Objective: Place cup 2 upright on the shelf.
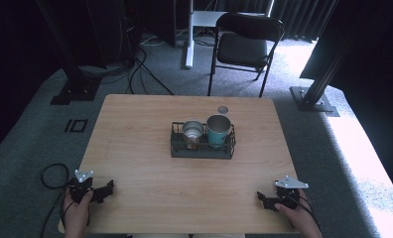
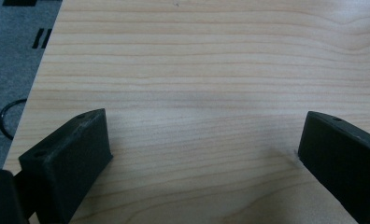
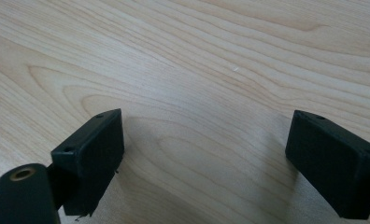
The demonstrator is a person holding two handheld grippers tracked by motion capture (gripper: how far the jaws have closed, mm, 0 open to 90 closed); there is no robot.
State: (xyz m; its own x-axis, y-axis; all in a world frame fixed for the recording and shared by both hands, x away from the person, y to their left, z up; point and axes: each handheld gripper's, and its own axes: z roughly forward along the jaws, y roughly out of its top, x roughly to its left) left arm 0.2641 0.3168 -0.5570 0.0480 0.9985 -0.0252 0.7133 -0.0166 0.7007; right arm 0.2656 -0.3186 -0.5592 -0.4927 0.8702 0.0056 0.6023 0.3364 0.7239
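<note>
A dark wire basket (image 1: 203,150) stands at the middle of the wooden table (image 1: 135,148). Inside it a steel cup (image 1: 192,132) stands left of a teal cup (image 1: 218,130), both upright. My left gripper (image 1: 106,190) rests at the near left corner of the table, held by a hand, its jaws wide apart over bare wood (image 2: 202,130). At the near right corner my right gripper (image 1: 262,199) also lies in a hand, open, with only wood grain between its jaws (image 3: 204,135). Both grippers are far from the basket.
A small round grey lid or disc (image 1: 223,109) lies on the table behind the basket. A black folding chair (image 1: 244,47) stands beyond the far edge. Cables run over the carpet at left (image 1: 50,174). Dark frame posts stand on both sides.
</note>
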